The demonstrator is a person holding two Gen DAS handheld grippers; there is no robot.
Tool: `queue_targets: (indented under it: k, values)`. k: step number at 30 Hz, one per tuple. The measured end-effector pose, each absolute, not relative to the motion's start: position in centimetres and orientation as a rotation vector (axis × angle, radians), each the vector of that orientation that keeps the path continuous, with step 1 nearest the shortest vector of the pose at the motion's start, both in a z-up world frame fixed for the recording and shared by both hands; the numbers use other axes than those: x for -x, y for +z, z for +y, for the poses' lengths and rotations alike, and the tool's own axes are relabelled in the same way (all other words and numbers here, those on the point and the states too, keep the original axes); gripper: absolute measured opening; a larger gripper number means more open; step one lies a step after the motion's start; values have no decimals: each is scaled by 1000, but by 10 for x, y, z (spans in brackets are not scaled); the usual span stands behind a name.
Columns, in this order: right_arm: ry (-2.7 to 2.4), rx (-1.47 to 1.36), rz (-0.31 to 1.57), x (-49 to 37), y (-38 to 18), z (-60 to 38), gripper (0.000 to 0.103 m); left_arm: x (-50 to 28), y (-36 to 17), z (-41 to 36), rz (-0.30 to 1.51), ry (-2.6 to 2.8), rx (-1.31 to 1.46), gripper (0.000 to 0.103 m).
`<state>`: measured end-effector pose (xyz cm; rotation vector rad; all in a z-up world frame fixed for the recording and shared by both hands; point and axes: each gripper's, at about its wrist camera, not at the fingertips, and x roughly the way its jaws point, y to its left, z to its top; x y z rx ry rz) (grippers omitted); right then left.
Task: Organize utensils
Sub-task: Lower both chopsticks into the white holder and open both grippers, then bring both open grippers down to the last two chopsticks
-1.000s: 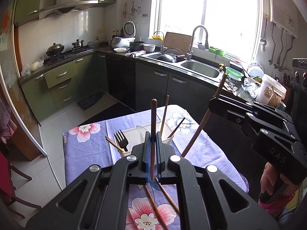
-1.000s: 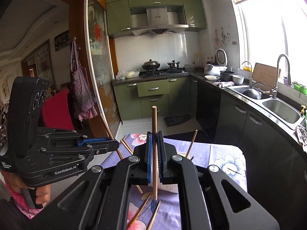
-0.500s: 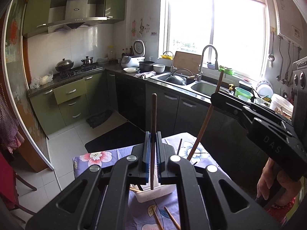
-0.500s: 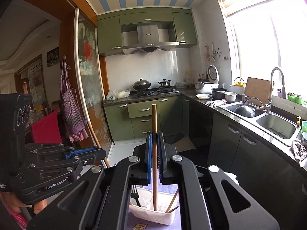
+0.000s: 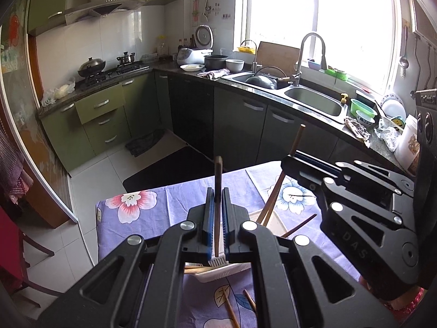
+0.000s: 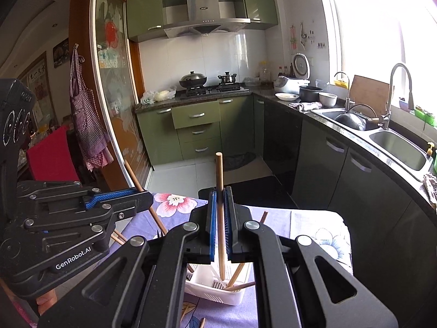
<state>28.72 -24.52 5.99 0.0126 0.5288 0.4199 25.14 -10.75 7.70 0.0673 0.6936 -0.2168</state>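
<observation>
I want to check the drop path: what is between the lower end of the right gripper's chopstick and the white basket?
Nothing: in the right wrist view the chopstick in the right gripper already dips into the white basket.

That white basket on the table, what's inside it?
The white basket holds a few wooden chopsticks leaning in it, and what looks like a fork at its far side. The hand-held grippers cover most of its inside.

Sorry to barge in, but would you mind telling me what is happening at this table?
A person is sorting chopsticks with two handheld grippers. The left gripper clamps a dark chopstick, the right gripper a lighter chopstick, both poised upright over the white utensil basket. More loose chopsticks lie on the floral tablecloth.
</observation>
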Motion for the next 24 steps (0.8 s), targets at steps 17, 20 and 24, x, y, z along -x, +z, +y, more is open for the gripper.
queue_targets:
  k: [17,20,24]
  values:
    - [473,-1,443,-200,72,-258,27,-182,78,-100,684,-229,-69,40]
    - [474,-2,486,-180,49,-271,32,-167,51,-93,740,-224,-61,41]
    - [447,-14,586,-156,-6,-285,34,-156,-4,-92,862,-228,-50,41]
